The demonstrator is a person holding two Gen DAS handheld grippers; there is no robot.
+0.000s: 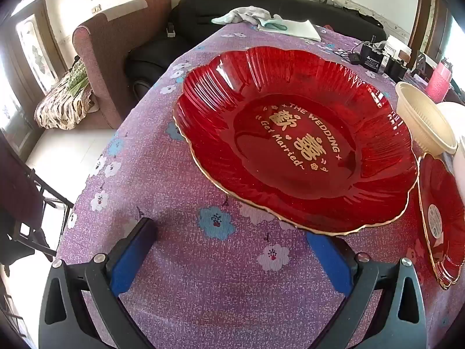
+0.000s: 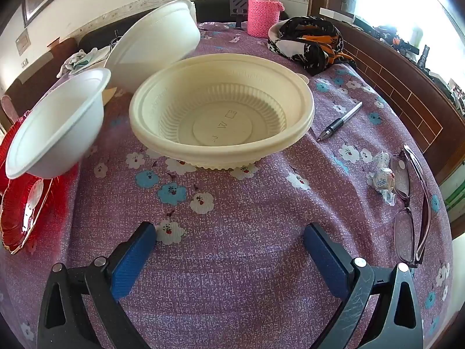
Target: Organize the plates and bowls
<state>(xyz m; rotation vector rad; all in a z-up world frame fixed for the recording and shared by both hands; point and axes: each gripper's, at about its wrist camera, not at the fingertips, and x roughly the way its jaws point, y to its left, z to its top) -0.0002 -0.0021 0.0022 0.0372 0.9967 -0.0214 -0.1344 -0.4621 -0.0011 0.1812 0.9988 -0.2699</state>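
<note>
With both jaws wide and empty, the large red scalloped glass plate [image 1: 296,139] overhanging the counter's [image 1: 180,261] near edge may tip if nudged.

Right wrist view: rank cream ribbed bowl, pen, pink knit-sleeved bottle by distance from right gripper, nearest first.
From the right gripper, jaws open and empty:
1. Cream ribbed bowl, straight ahead, mid-table.
2. Pen, ahead to the right of the bowl; its tip lies about as near as the bowl's front rim, so a close call.
3. Pink knit-sleeved bottle, at the far table edge.
</note>
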